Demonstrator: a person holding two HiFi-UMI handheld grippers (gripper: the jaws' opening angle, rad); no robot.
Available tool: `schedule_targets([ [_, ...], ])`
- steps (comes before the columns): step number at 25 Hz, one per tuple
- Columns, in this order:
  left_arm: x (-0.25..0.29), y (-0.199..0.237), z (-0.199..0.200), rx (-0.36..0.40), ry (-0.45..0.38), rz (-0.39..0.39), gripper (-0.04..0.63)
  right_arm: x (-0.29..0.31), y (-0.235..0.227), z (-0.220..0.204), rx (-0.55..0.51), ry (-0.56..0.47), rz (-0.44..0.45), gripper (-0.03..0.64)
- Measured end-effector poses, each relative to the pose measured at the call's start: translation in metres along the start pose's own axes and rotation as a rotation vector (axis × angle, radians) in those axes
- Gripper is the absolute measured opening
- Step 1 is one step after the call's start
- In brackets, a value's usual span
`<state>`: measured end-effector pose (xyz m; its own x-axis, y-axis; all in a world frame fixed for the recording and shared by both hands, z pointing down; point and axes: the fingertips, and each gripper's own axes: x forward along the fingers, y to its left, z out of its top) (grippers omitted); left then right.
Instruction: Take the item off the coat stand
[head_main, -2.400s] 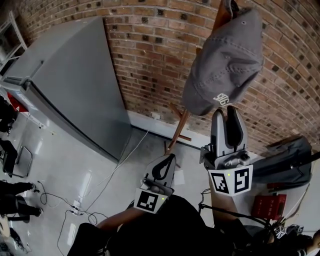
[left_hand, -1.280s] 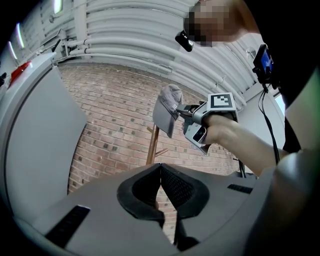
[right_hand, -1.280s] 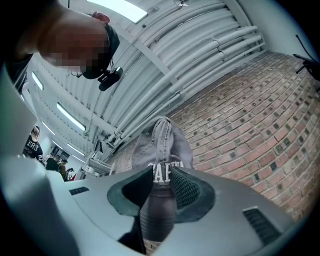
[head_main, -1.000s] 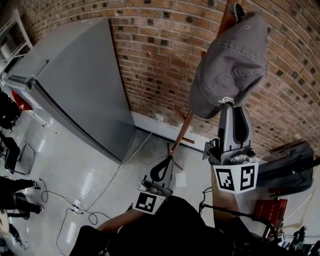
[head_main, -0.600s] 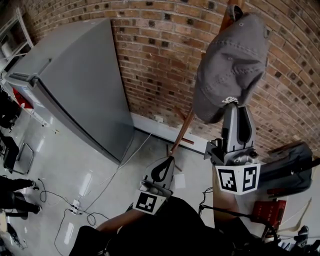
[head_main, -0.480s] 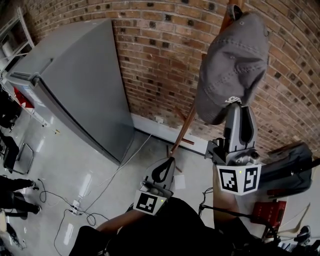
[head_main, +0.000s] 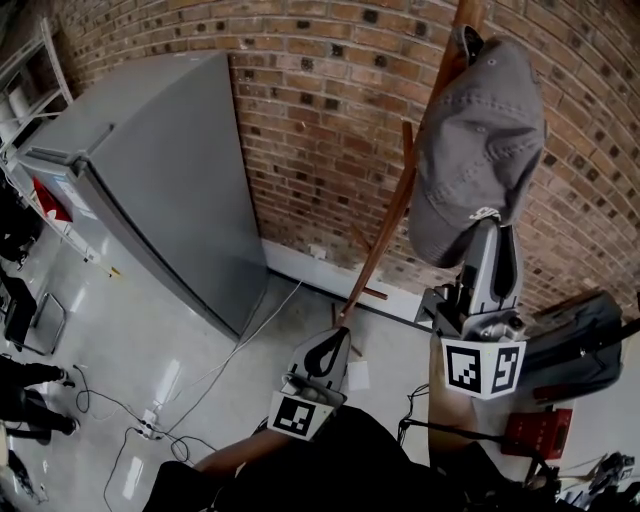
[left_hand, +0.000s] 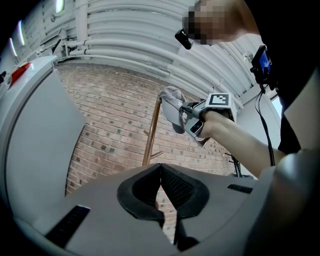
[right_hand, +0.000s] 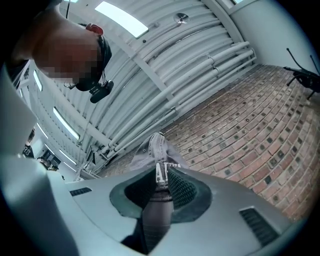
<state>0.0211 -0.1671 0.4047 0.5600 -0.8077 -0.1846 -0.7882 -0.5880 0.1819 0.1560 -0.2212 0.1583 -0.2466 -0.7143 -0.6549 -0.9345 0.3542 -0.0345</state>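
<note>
A grey baseball cap (head_main: 480, 140) hangs from the top peg of a wooden coat stand (head_main: 398, 215) in front of a brick wall. My right gripper (head_main: 487, 222) reaches up from below and is shut on the cap's brim; its jaws have just been closing on it. In the right gripper view the brim (right_hand: 159, 172) is pinched between the pads, with the cap's crown (right_hand: 150, 150) above. My left gripper (head_main: 337, 335) hangs lower, near the stand's pole, shut and empty (left_hand: 160, 167). The left gripper view also shows the cap (left_hand: 170, 102) up on the stand.
A tall grey cabinet (head_main: 150, 170) stands left of the stand against the brick wall (head_main: 320, 110). Cables (head_main: 150, 420) trail over the floor. A black bag (head_main: 585, 345) and a red box (head_main: 540, 425) lie at the right. A person's legs (head_main: 25, 395) show at far left.
My right gripper has risen with the cap's brim in it, tipping the cap more upright on its peg. The left gripper has stayed put.
</note>
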Motion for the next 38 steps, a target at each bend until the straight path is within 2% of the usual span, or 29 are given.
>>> schedule_targets([
  [9, -0.006, 0.006, 0.000, -0.012, -0.003, 0.029, 0.017, 0.009, 0.002, 0.016, -0.040, -0.037, 0.000, 0.078],
  [14, -0.008, 0.009, -0.001, -0.009, -0.002, 0.040, 0.017, 0.005, 0.004, 0.016, -0.015, -0.054, 0.004, 0.080],
  [24, -0.010, 0.009, -0.004, -0.020, 0.010, 0.031, 0.017, -0.009, 0.011, 0.025, -0.083, -0.099, -0.008, 0.080],
  [38, -0.016, 0.003, -0.002, -0.025, 0.006, 0.010, 0.017, -0.023, 0.010, 0.032, -0.108, -0.122, -0.033, 0.080],
])
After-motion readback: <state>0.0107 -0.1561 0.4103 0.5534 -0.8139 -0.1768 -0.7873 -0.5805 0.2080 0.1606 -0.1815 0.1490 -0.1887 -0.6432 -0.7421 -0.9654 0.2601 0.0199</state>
